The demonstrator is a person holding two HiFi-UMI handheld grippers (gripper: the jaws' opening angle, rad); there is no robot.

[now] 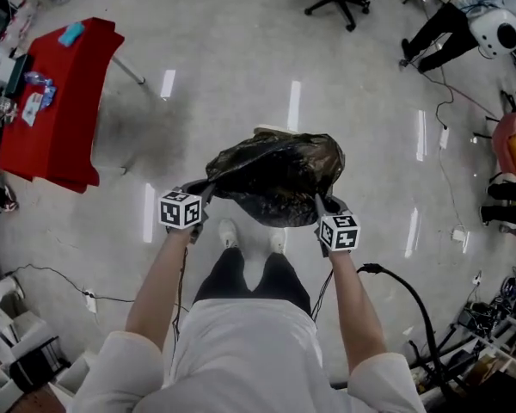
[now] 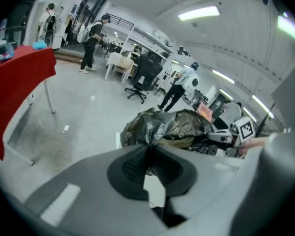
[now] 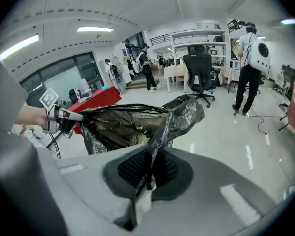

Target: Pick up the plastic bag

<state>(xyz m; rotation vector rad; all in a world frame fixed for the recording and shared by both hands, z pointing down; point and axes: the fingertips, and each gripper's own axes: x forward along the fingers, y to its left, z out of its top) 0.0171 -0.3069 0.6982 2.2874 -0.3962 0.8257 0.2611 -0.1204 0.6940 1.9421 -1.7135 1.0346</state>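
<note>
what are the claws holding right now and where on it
The crumpled black plastic bag, held by both: the left claw is shut on a pinch of film at its left side, the right claw on its right side.

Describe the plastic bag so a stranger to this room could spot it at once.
Start at the wide pale floor, right of the red table. At the middle of the head view, above the person's white shoes, a plastic bag hangs between the left gripper and the right gripper, each with its jaws shut on an edge. It is the only black, crinkled, glossy thing there.
</note>
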